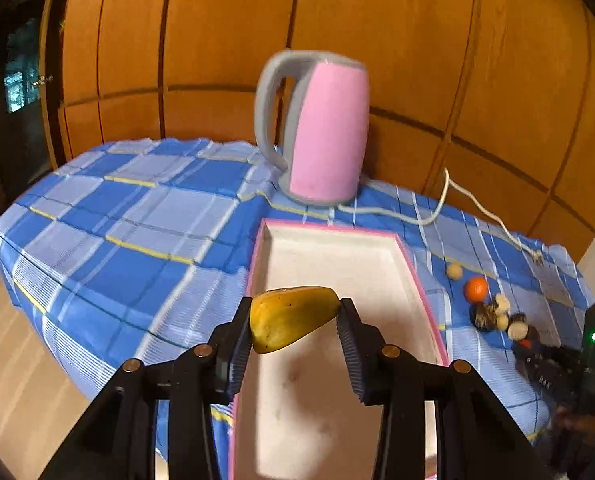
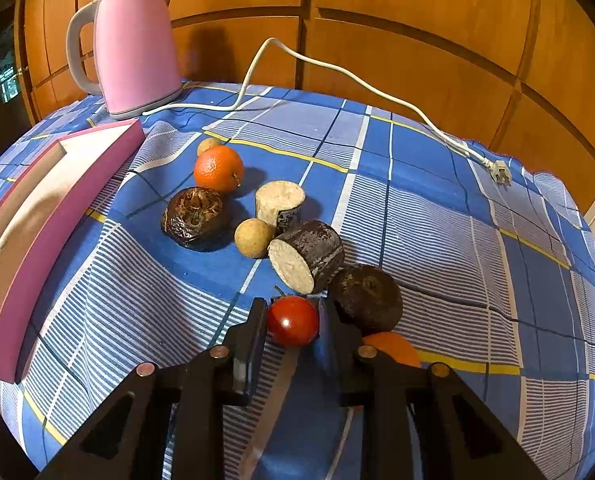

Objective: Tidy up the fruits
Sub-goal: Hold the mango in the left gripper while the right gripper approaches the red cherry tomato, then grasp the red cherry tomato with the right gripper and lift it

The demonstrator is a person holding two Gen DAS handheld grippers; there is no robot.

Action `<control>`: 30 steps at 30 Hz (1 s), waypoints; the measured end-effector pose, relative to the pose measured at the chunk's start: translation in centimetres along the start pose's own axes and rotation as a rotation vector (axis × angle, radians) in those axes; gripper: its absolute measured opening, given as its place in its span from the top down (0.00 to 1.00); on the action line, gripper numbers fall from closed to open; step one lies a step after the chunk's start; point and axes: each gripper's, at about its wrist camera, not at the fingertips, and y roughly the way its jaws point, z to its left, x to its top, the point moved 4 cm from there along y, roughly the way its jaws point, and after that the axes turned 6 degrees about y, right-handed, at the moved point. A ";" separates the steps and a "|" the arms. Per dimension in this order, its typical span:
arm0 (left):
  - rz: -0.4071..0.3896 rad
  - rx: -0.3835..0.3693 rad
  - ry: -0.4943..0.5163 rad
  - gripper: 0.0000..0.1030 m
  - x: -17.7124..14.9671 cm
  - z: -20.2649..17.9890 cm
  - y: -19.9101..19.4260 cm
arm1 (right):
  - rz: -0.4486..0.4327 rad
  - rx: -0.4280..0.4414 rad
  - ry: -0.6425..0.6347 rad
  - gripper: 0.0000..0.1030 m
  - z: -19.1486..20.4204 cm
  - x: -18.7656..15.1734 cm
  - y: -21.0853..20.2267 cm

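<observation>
My left gripper [image 1: 295, 322] is shut on a yellow mango piece [image 1: 291, 322] and holds it above the pink-rimmed white box [image 1: 349, 256]. My right gripper [image 2: 293, 320] is shut on a small red tomato [image 2: 292, 321] just above the blue checked cloth. Beyond it lie an orange [image 2: 218, 169], two small tan round fruits [image 2: 253, 237], a dark wrinkled fruit [image 2: 195, 218], two cut dark-skinned pieces with white flesh [image 2: 307, 256], a dark round fruit [image 2: 367, 303] and an orange fruit [image 2: 393, 346] half hidden behind my right finger. The same pile shows small in the left wrist view [image 1: 493, 308].
A pink kettle [image 1: 321, 128] stands behind the box; it also shows in the right wrist view [image 2: 133, 46]. Its white cord [image 2: 353, 80] runs across the cloth to a plug [image 2: 499, 174]. Wooden panels form the back wall. The table edge drops off at the left.
</observation>
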 end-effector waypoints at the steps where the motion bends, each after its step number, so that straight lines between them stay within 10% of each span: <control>1: 0.016 -0.025 -0.009 0.59 -0.4 -0.4 0.5 | 0.001 0.000 0.001 0.75 0.0 0.0 0.0; 17: 0.125 0.025 0.110 0.59 1.2 -2.5 8.2 | -0.007 0.012 0.000 0.75 0.0 -0.2 0.0; 30: -0.015 0.049 -0.044 0.59 2.3 3.2 0.1 | -0.005 0.008 0.012 0.75 0.2 -0.2 0.1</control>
